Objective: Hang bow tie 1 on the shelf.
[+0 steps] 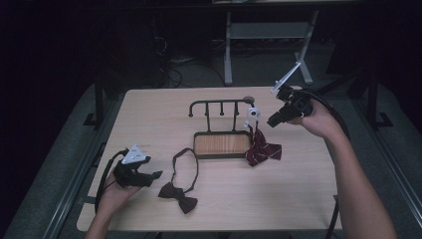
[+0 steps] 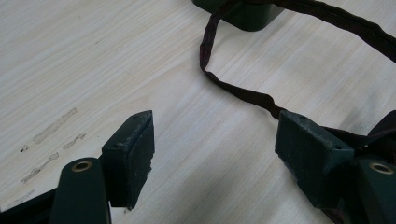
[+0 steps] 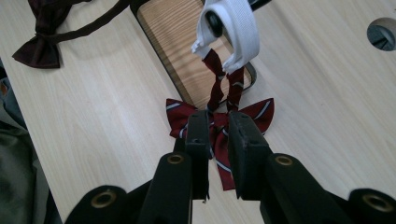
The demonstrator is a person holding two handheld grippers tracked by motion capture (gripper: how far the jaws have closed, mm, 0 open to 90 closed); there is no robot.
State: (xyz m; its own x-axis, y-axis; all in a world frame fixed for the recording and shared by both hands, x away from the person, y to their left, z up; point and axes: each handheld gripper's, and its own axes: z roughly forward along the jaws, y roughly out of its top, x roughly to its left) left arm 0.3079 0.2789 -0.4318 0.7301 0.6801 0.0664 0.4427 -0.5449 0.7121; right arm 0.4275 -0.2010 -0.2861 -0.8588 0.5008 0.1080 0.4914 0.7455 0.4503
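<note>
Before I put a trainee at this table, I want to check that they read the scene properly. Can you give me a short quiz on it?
1. True or false: the striped bow tie is hooked by its white strap on the right end of the rack.
2. Which thing lies nearest the left tool? A) the dark bow tie B) the striped bow tie C) the rack
3. How do the left tool's jaws stand, and what is between them?

Key: 1 true. 2 A. 3 wide open, with only bare table between them.
</note>
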